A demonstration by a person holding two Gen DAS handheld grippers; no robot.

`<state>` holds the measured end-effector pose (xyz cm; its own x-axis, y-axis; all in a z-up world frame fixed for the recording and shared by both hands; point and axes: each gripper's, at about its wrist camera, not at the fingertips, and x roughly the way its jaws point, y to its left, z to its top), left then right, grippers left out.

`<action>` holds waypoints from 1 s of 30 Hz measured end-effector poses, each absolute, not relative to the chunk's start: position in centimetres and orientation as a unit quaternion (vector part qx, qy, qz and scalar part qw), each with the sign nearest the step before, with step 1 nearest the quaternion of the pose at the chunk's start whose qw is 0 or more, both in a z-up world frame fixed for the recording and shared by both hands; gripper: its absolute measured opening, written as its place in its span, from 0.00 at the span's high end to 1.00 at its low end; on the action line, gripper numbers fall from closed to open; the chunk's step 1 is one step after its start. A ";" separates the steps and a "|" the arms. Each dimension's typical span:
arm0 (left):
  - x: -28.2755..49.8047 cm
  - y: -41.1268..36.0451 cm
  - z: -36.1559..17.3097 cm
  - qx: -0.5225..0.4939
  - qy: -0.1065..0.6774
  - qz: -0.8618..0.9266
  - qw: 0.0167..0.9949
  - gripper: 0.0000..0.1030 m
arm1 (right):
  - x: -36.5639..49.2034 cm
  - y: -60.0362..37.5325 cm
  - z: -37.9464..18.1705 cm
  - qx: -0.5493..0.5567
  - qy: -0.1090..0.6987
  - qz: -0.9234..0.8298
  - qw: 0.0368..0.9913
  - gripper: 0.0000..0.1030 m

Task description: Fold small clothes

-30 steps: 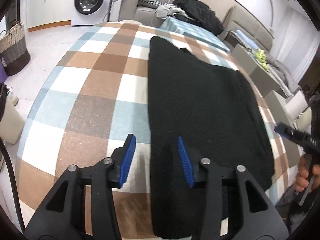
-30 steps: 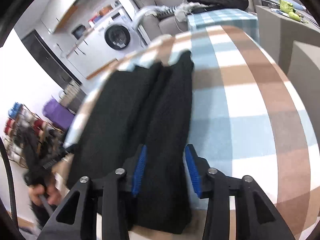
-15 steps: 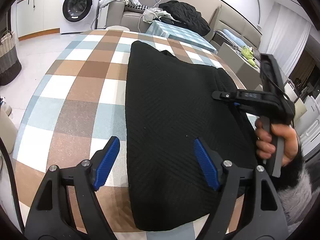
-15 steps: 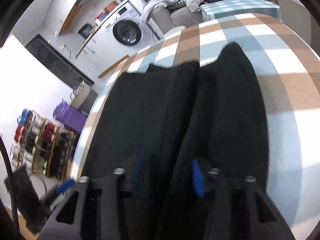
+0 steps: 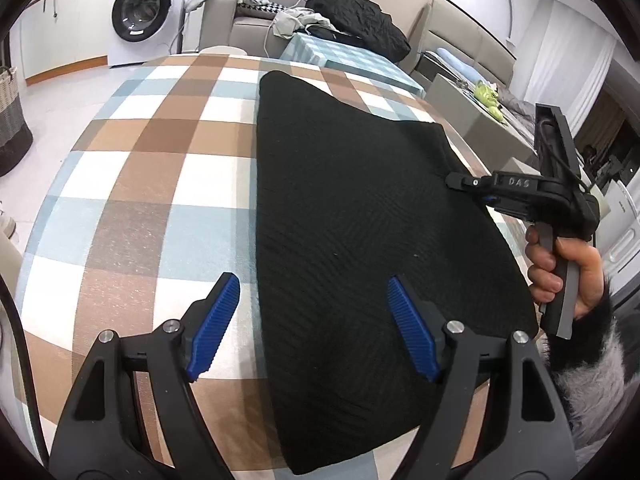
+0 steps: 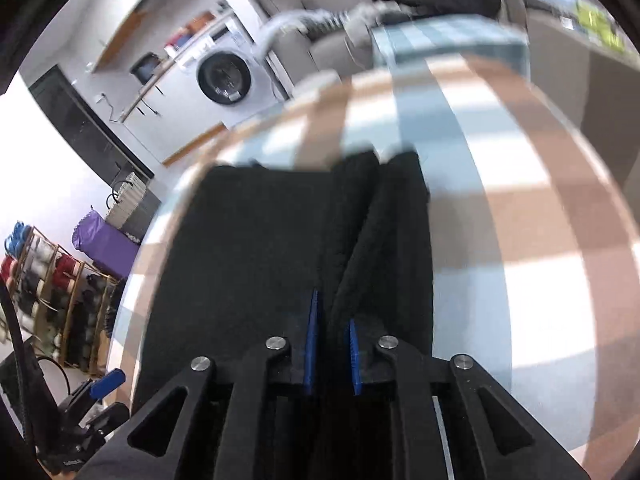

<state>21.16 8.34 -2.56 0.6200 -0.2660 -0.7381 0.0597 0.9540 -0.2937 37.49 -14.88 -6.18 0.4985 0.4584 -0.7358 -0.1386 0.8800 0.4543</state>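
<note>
While your right tongs [image 6: 331, 346] have a ridge of the black garment [image 5: 360, 216] between their blue pads, the jaws nearly together and just easing apart by a hair, treat that pinch as not quite secure. The garment lies flat on the checked desk [image 5: 160, 184], already narrowed lengthwise, its right edge raised into a fold where the right tongs bite it. Your left tongs [image 5: 314, 326] hang wide apart above the near left corner of the cloth, one pad over the bare desk and the other over the fabric, holding nothing.

To do this fold well, tighten the right pinch before you lift, since a thick knit ridge will likely slip from a loosening hold. Bring the left tongs down onto the near edge and take both layers, not just the top one. Then carry the two corners together at matched height, so that the edges land square and no crease is dragged in.
</note>
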 end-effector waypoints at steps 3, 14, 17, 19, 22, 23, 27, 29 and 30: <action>21.3 8.2 -2.9 -0.121 0.431 -0.093 0.889 0.28 | 37.3 -15.5 -6.0 0.185 0.455 0.189 0.851 0.80; 21.6 8.2 -2.7 -0.122 0.430 -0.093 0.890 0.28 | 37.3 -16.0 -4.7 0.173 0.439 0.176 0.864 0.91; 21.5 7.9 -2.9 -0.117 0.433 -0.095 0.888 0.28 | 36.5 -17.0 -5.6 0.202 0.460 0.194 0.843 0.85; 21.5 7.8 -2.9 -0.115 0.434 -0.098 0.888 0.28 | 34.8 -17.3 -5.4 0.205 0.460 0.216 0.837 0.73; 21.4 7.6 -3.1 -0.113 0.436 -0.098 0.887 0.28 | 32.3 -17.3 -5.5 0.202 0.464 0.236 0.830 0.72; 21.4 7.6 -3.2 -0.113 0.438 -0.099 0.886 0.28 | 31.4 -17.1 -5.7 0.194 0.465 0.235 0.831 0.72; 21.3 7.6 -3.4 -0.111 0.441 -0.098 0.885 0.28 | 29.6 -16.7 -5.1 0.176 0.442 0.234 0.848 0.91; 20.9 7.7 -3.2 -0.106 0.438 -0.096 0.887 0.28 | 28.6 -16.9 -3.9 0.165 0.422 0.220 0.864 0.93; 20.7 7.8 -3.3 -0.104 0.439 -0.095 0.887 0.28 | 28.6 -17.0 -3.9 0.158 0.422 0.210 0.868 0.93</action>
